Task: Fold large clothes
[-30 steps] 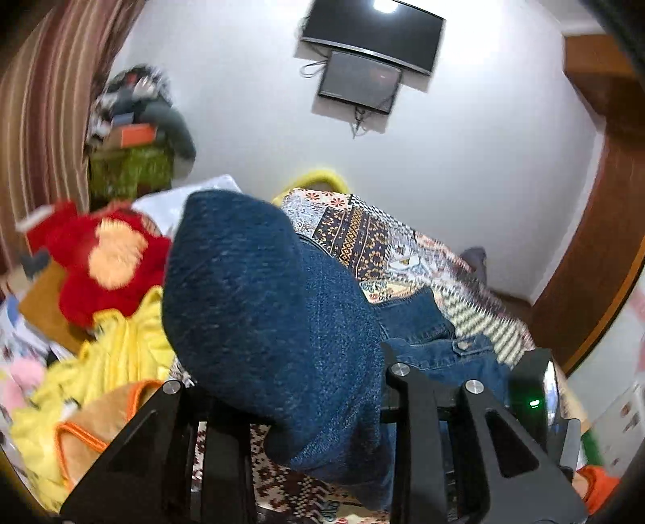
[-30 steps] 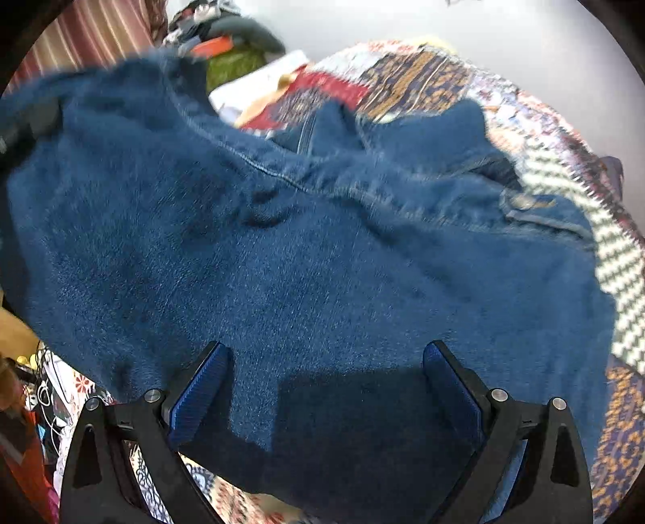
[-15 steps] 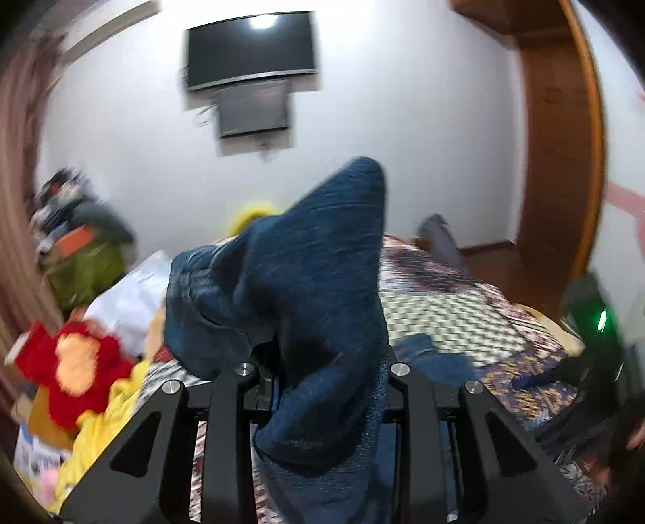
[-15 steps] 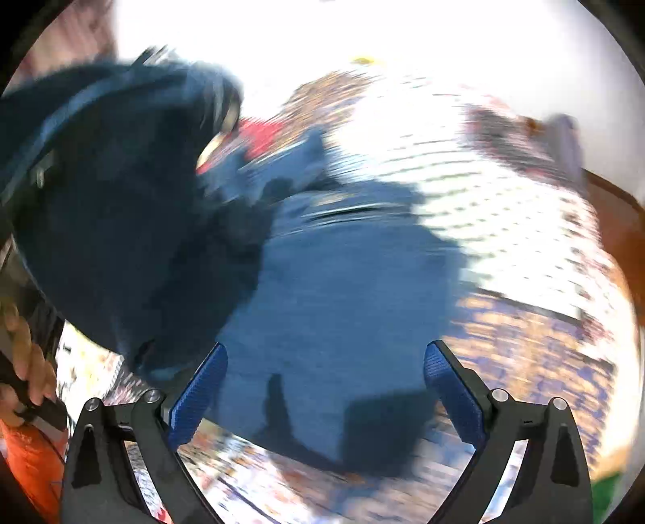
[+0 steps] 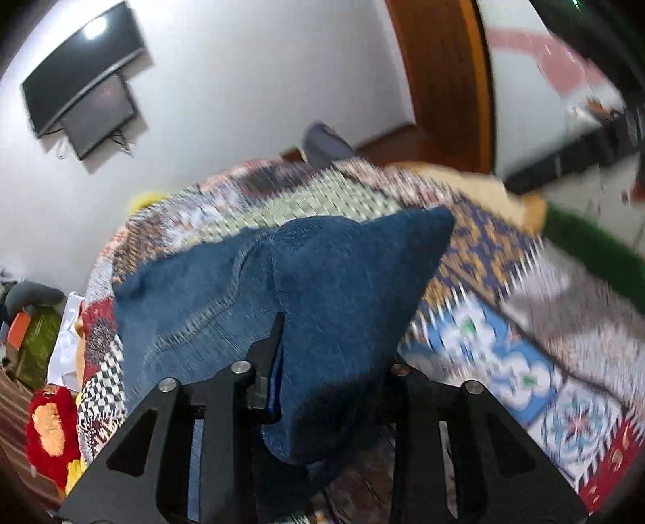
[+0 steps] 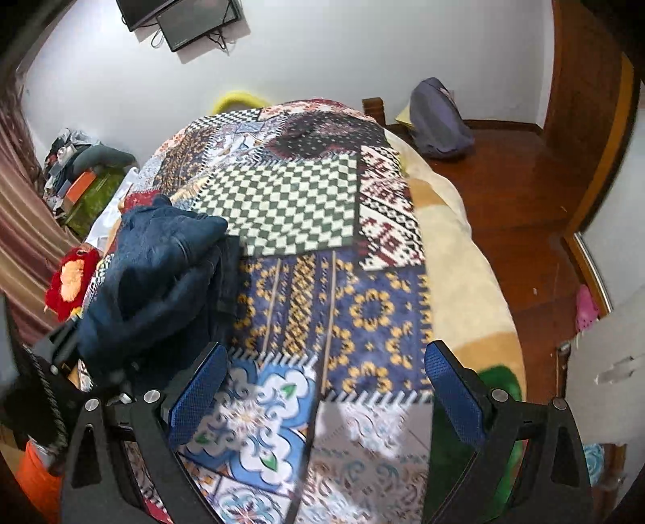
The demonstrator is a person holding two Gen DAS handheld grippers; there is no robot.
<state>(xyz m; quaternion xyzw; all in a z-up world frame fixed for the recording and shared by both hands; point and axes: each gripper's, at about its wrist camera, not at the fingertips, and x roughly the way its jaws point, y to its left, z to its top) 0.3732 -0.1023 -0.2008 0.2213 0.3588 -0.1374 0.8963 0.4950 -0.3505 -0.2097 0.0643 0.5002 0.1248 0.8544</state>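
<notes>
A dark blue denim garment [image 5: 306,294] is bunched up and held in my left gripper [image 5: 322,387], whose jaws are shut on its fabric above the patchwork bedspread [image 5: 504,362]. In the right wrist view the same denim [image 6: 161,274] hangs in a heap at the left side of the bed, with the left gripper [image 6: 52,362] partly visible under it. My right gripper [image 6: 322,399] is open and empty, its blue pads [image 6: 197,395] wide apart over the near part of the bedspread [image 6: 334,290].
A red and orange plush toy [image 6: 70,282] lies at the bed's left edge. Piled things [image 6: 80,169] sit by the striped curtain. A grey bag [image 6: 439,121] rests on the wooden floor at the far right. Two screens [image 6: 189,16] hang on the wall.
My right gripper has pulled back from the denim and now looks over bare bedspread. My left gripper has swung right and tilted down, carrying the bunched denim with it.
</notes>
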